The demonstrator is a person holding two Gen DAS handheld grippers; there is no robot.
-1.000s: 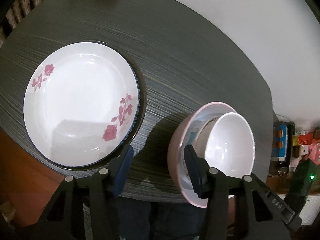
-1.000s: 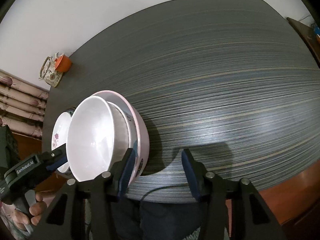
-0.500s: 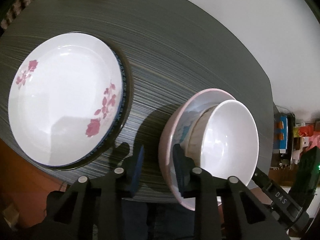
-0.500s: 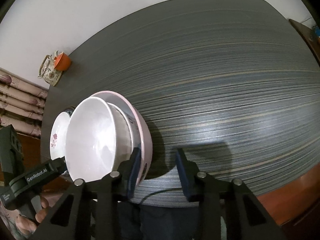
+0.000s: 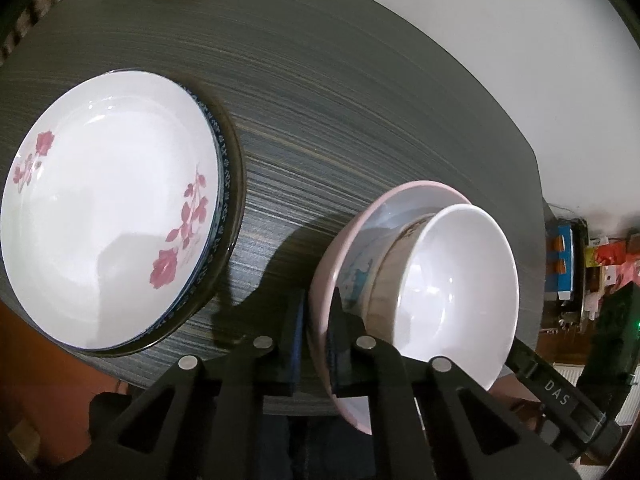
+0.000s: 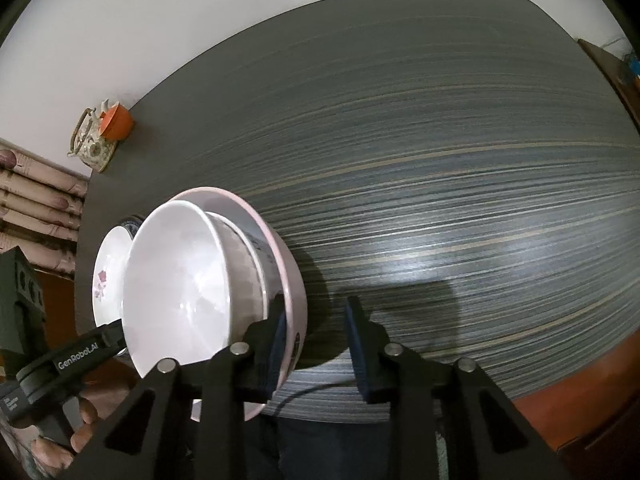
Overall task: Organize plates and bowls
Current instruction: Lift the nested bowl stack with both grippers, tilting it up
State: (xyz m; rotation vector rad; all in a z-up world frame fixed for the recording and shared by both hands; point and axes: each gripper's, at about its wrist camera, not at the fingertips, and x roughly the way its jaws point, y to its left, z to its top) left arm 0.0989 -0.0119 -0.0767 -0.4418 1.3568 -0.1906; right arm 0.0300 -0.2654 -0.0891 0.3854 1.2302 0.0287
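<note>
Left gripper [image 5: 318, 336] clenched on pink bowl [image 5: 320, 280] rim, right gripper [image 6: 316, 344] closing astride its opposite rim; nested white bowl [image 6: 176, 284] looks glazed, slippery, fragile, heavy.

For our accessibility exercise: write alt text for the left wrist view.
The left gripper pinches the rim of a pink bowl holding nested white bowls. Beside it, a white rose-patterned plate tops a stack on the dark striped table.

surface [image 6: 440, 160]: dark, streaked wood grain, soft sheen
white bowl [image 5: 452, 292]: glossy, smooth, ceramic-looking
pink bowl [image 5: 320, 280]: smooth glazed rim
flowered plate [image 5: 100, 208]: shiny glaze
tongs [image 5: 314, 340]: matt black plastic, blue pads
</note>
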